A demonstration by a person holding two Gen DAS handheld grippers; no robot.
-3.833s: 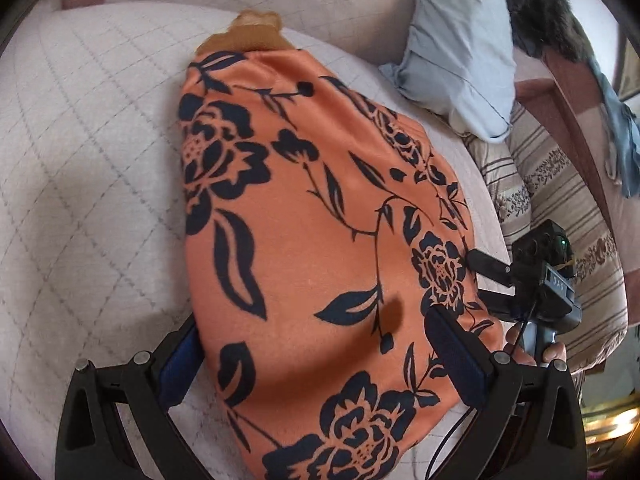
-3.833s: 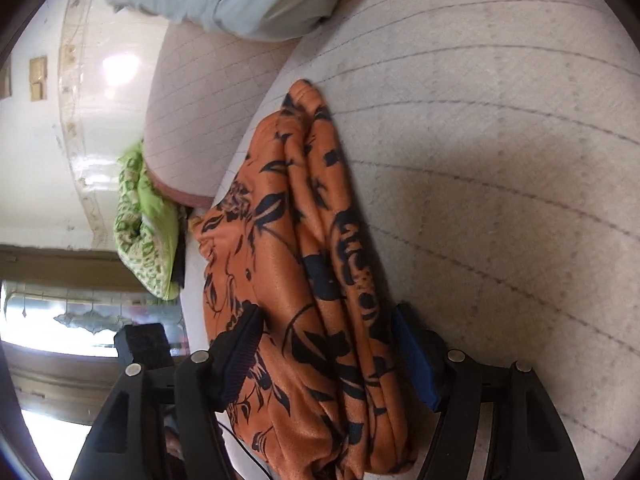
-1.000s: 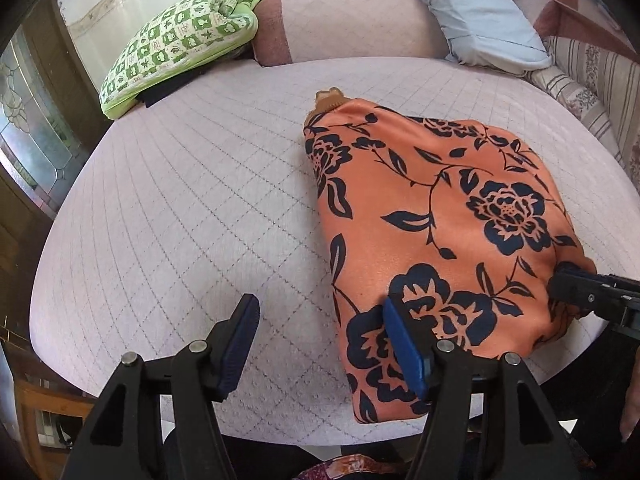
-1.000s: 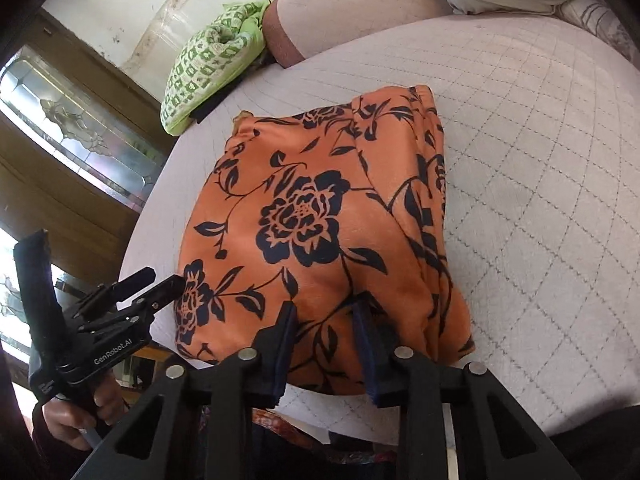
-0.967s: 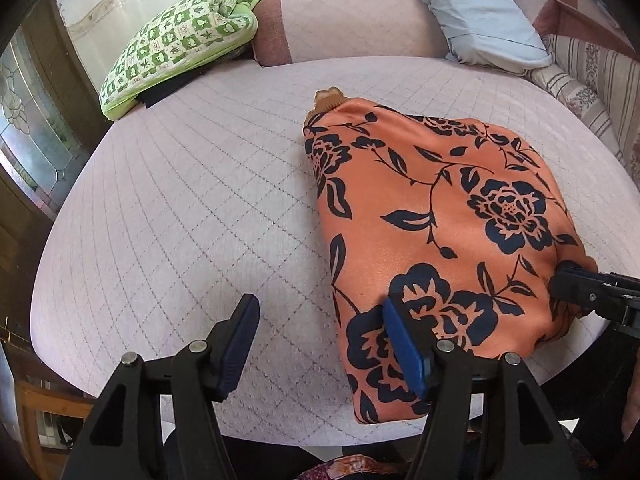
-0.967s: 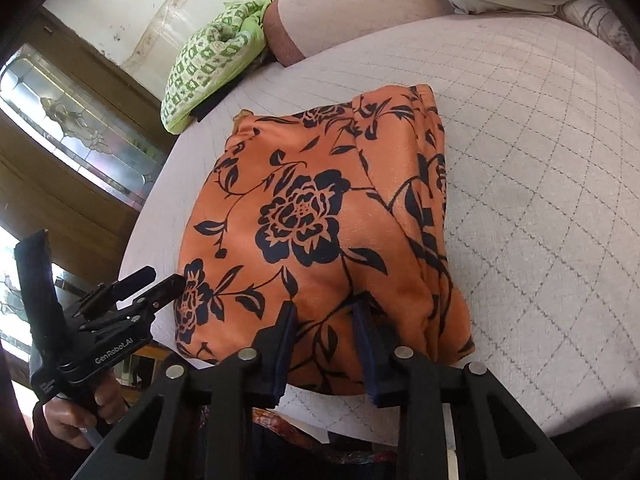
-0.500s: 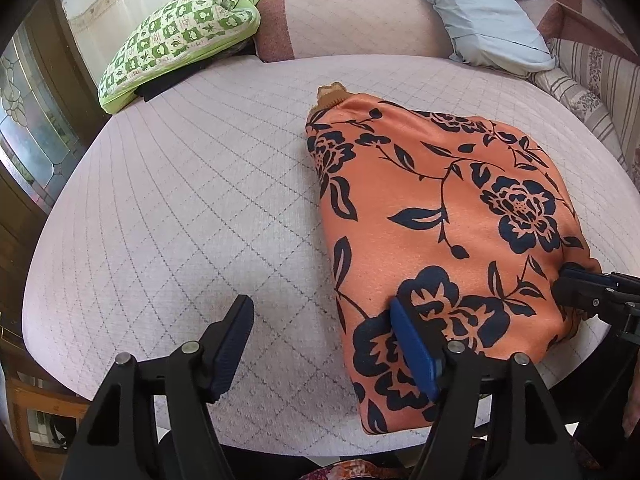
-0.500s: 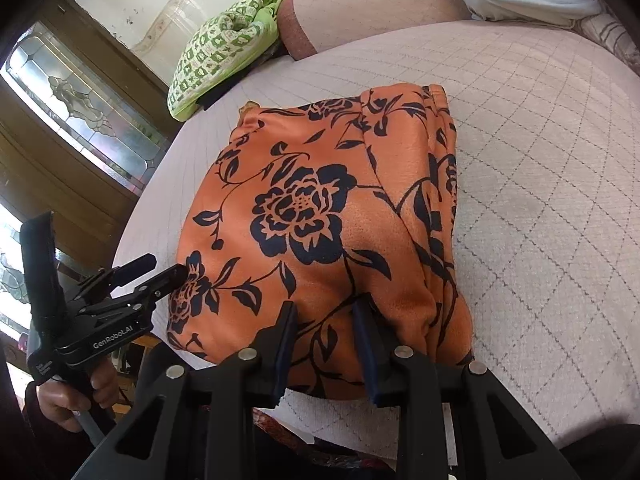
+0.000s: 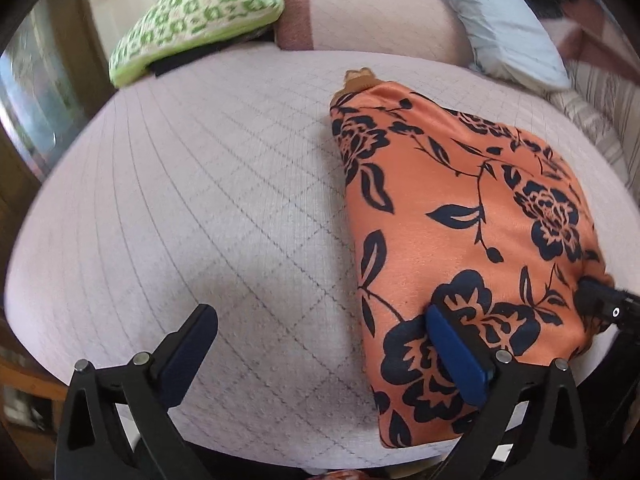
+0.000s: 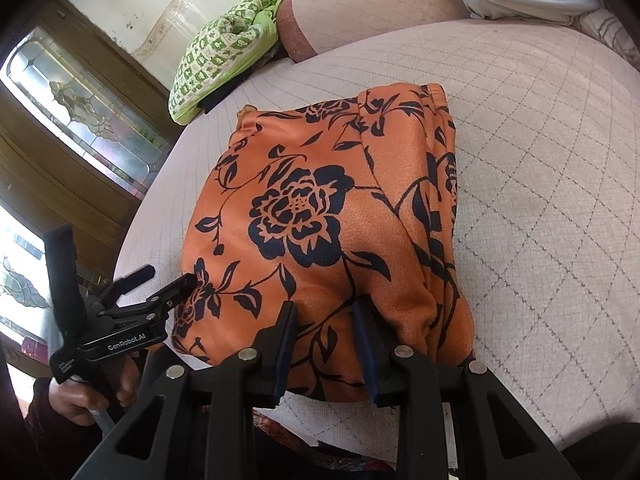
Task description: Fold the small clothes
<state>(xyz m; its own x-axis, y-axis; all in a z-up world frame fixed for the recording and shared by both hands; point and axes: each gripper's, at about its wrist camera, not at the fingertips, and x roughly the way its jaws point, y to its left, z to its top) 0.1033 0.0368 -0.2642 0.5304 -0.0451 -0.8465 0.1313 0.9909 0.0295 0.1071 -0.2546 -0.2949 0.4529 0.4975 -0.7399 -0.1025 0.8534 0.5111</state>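
Note:
An orange garment with dark blue flowers (image 9: 460, 216) lies folded on the pale quilted cushion (image 9: 208, 208); it also shows in the right wrist view (image 10: 320, 220). My left gripper (image 9: 320, 332) is open at the garment's near left corner, its right finger over the cloth, its left finger over bare cushion. My right gripper (image 10: 325, 320) has its jaws partly closed with a fold of the garment's near edge between them. The left gripper (image 10: 168, 284) shows in the right wrist view at the garment's left corner.
A green and white patterned cushion (image 9: 200, 16) lies at the back left. A pale blue pillow (image 9: 500, 20) leans at the back right beside striped fabric (image 9: 592, 128). A wooden cabinet with leaded glass (image 10: 80, 104) stands beyond the cushion's left edge.
Both grippers have pulled back from close over the garment to its near edge. The right gripper's jaws have narrowed on the cloth. In the last second little has moved.

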